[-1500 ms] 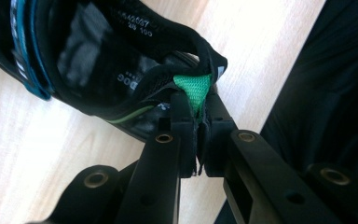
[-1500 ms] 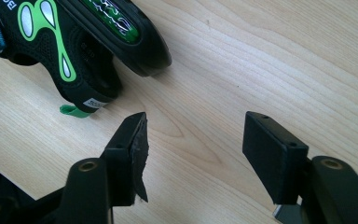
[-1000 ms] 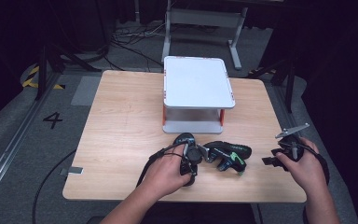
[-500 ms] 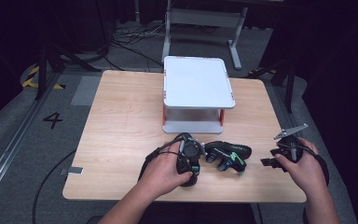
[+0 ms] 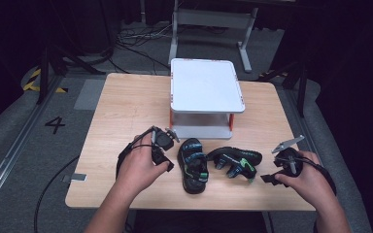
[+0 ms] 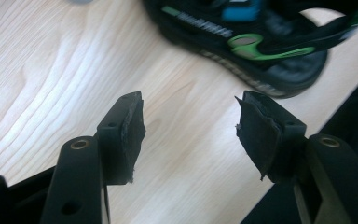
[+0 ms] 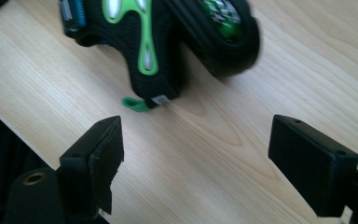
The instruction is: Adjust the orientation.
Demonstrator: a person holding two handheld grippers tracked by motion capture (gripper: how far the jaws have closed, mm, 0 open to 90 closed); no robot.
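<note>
The high view looks forward and down on the whole surface [image 5: 126, 107], while both gripper views sit close above it, sharing the sandals [image 5: 193, 165].

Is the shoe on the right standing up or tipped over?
Tipped over: the right sandal lies on its side on the table.

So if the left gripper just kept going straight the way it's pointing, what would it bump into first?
Probably the sandal lying ahead of the open left gripper, with bare table between them. Depth is hard to judge.
</note>
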